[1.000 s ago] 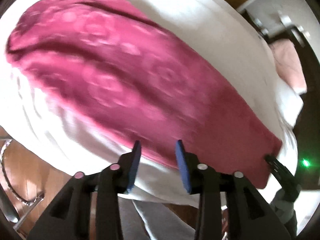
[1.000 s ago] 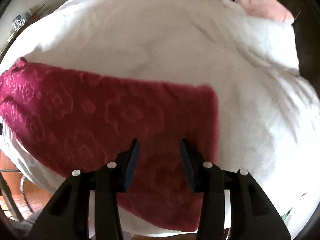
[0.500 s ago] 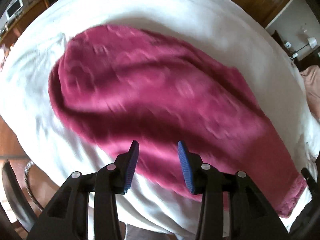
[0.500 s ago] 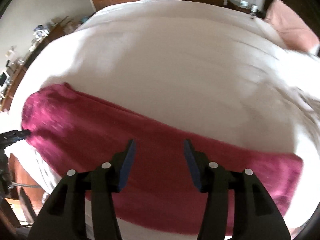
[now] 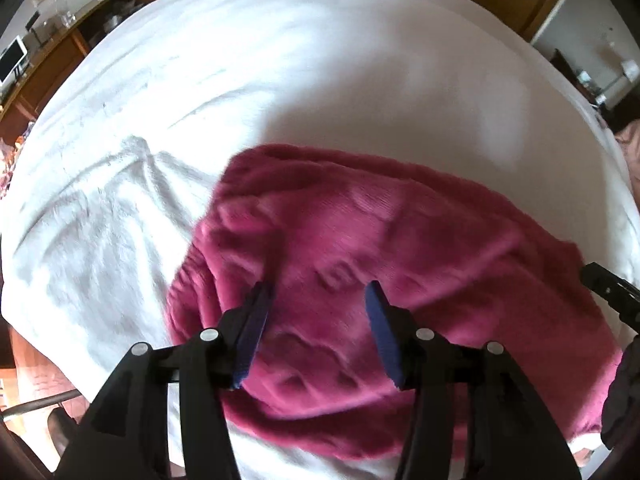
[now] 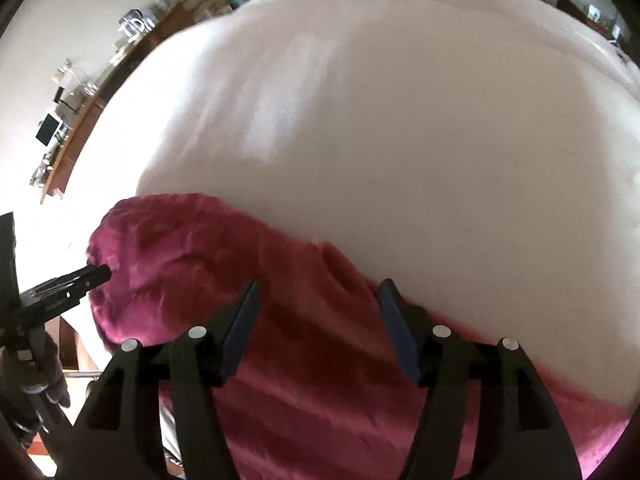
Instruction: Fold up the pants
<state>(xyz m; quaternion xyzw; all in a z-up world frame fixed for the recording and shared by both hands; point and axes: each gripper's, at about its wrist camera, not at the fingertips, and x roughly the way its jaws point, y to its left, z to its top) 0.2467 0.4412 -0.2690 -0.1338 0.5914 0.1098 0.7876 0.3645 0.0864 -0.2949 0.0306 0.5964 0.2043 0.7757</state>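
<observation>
So the pants (image 5: 384, 264) are lying on the white bed (image 5: 280, 80), near its front edge, bunched into a long magenta strip with a lumpy rounded end. Looks to me like they're partway folded at best: no neat flat stack yet, so the tidy-up folds are left. Left gripper (image 5: 318, 320) hovers over the fabric, jaws opening, nothing pinched between them. Right gripper (image 6: 320, 320) is the same, jaws opening and empty. Count: one pair of pants, one bed, two grippers.
</observation>
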